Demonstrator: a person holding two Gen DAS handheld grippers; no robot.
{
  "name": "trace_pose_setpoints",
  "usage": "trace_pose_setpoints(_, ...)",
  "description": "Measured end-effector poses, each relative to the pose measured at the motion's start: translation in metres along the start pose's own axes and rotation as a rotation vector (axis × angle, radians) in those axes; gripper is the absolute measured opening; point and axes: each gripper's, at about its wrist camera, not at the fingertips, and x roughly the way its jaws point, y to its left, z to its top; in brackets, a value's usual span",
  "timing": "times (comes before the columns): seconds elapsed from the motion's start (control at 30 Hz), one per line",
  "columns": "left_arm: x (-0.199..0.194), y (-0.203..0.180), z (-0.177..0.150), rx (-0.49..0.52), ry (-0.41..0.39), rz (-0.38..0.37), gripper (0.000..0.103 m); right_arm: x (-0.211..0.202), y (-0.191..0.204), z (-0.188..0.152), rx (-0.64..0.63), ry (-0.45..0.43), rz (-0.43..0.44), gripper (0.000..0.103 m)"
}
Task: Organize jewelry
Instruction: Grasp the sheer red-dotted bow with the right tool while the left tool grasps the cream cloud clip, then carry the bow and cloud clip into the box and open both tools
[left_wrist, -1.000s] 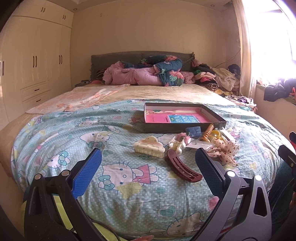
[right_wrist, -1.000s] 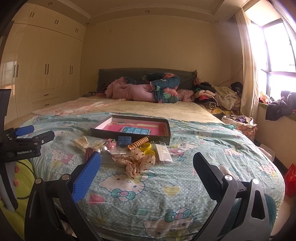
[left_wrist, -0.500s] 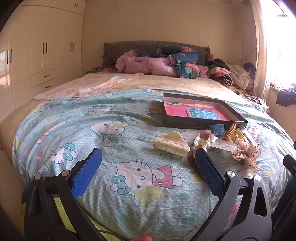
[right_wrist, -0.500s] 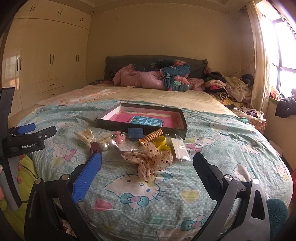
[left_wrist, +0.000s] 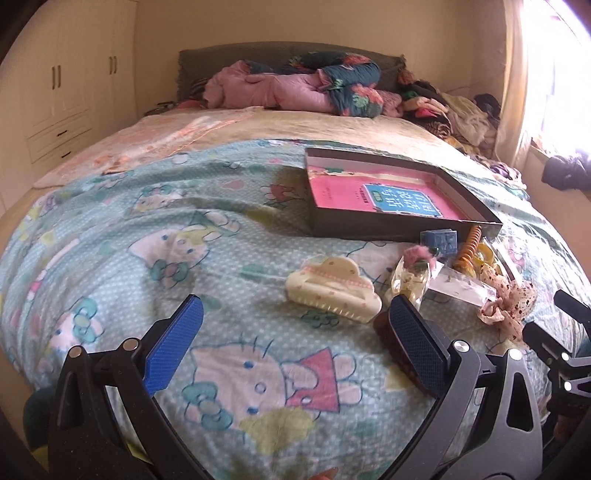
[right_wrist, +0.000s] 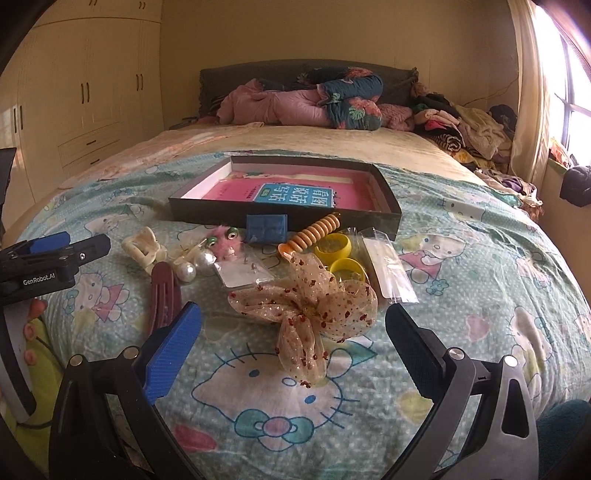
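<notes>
Both grippers hang over the near edge of a bed covered in a Hello Kitty quilt (right_wrist: 280, 391), each with its jaws spread wide and nothing between them. The left gripper (left_wrist: 295, 332) sits above a cat print, its right finger (left_wrist: 413, 347) partly covering a dark maroon hair clip (left_wrist: 388, 332) that lies on the quilt. Just beyond it rests a cream cloud-shaped claw clip (left_wrist: 332, 291).

The right gripper (right_wrist: 291, 332) is released too, and directly ahead of it, between the fingers, lies a sheer beige bow scrunchie with red spots (right_wrist: 306, 310). In this view the maroon clip (right_wrist: 164, 295) lies beside the left finger (right_wrist: 173, 347), and the left gripper's body shows at the left edge. Behind the scrunchie are a clear packet holding small studs (right_wrist: 243, 273), two pearl beads (right_wrist: 194, 266), a pink fuzzy clip with googly eyes (right_wrist: 223, 245), the cream claw clip (right_wrist: 144, 249), two yellow rings (right_wrist: 338, 254), an orange spiral hair tie (right_wrist: 314, 232) and a clear sleeve with a white strip (right_wrist: 388, 269).

A small blue box (right_wrist: 266, 228) leans against the front wall of a shallow dark tray (right_wrist: 388, 192), which holds a pink booklet with a blue label (right_wrist: 291, 194). All the jewelry lies outside the tray, scattered on the quilt in front of it.

Farther back are a pink and floral heap of bedding (right_wrist: 306, 101) against a dark headboard (right_wrist: 221, 79), piled clothes (right_wrist: 465, 133) on the right, cream wardrobes (right_wrist: 85, 92) on the left and a bright window (right_wrist: 569, 92).
</notes>
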Motion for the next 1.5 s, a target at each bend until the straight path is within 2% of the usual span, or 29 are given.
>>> trace_pose_setpoints(0.27,0.031,-0.017,0.01,0.108,0.034,-0.044,0.092,0.032,-0.007,-0.001,0.013,0.075,-0.027,0.097)
trace_pose_setpoints(0.47,0.054,-0.013,0.012,0.114,0.103,-0.078,0.092,0.047,-0.006,0.0,0.006,0.1,-0.027,0.096)
trace_pose_setpoints(0.53,0.06,-0.01,0.011,0.108,0.117,-0.097,0.092,0.05,-0.006,0.0,0.004,0.102,-0.024,0.085)
trace_pose_setpoints(0.6,0.063,-0.005,0.011,0.1,0.117,-0.13,0.092,0.052,-0.005,-0.001,0.001,0.108,-0.018,0.078)
trace_pose_setpoints(0.67,0.066,-0.004,0.012,0.094,0.116,-0.158,0.092,0.054,-0.006,-0.001,0.003,0.112,-0.011,0.066)
trace_pose_setpoints(0.73,0.069,-0.003,0.011,0.097,0.116,-0.168,0.09,0.054,-0.008,-0.002,0.006,0.111,-0.012,0.049)
trace_pose_setpoints(0.8,0.072,-0.003,0.011,0.102,0.121,-0.186,0.082,0.05,-0.01,-0.004,0.012,0.105,-0.005,0.039)
trace_pose_setpoints(0.87,0.076,-0.006,0.011,0.113,0.137,-0.196,0.069,0.047,-0.013,-0.004,0.016,0.093,-0.001,0.03)
trace_pose_setpoints(0.93,0.077,-0.009,0.01,0.118,0.14,-0.195,0.069,0.042,-0.014,-0.004,0.019,0.085,0.007,0.023)
trace_pose_setpoints(1.13,0.07,-0.006,0.01,0.11,0.139,-0.205,0.067,0.029,-0.019,-0.004,0.008,0.067,0.013,0.011)
trace_pose_setpoints(1.5,0.042,-0.002,0.034,0.069,0.074,-0.215,0.067,-0.006,-0.043,0.008,0.037,-0.018,-0.007,0.008)
